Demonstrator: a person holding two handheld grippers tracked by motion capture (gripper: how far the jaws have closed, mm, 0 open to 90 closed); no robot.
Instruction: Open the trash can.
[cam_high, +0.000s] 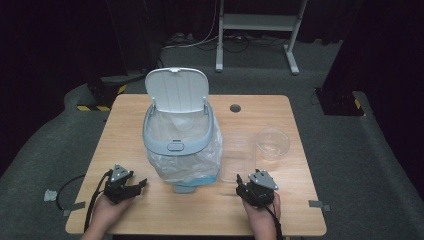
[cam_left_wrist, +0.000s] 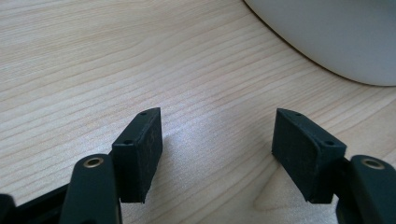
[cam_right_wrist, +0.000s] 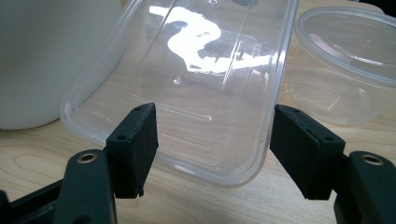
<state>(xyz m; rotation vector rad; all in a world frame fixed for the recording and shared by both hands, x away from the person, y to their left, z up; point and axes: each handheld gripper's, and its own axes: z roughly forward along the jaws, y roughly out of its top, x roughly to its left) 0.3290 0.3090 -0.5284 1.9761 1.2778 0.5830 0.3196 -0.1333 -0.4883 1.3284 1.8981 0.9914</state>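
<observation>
A grey bin (cam_high: 176, 146) with a clear plastic liner stands mid-table, its white lid (cam_high: 176, 90) raised. To its right lies a clear rectangular container (cam_high: 239, 159) (cam_right_wrist: 196, 88), and beyond that a clear round container (cam_high: 272, 144) (cam_right_wrist: 343, 65). My left gripper (cam_high: 140, 186) (cam_left_wrist: 217, 140) rests near the front left edge, open over bare wood with nothing between its pads. My right gripper (cam_high: 247, 178) (cam_right_wrist: 215, 135) is open at the near end of the rectangular container. The container's rim reaches between the jaws and past the left pad (cam_right_wrist: 135, 149); I see no pad pressing on it.
The wooden table (cam_high: 125, 125) has a cable hole (cam_high: 235, 108) at the back. The bin's pale side (cam_left_wrist: 336, 37) (cam_right_wrist: 51, 56) lies close to both grippers. Grey floor surrounds the table, with a white stand (cam_high: 257, 22) behind it.
</observation>
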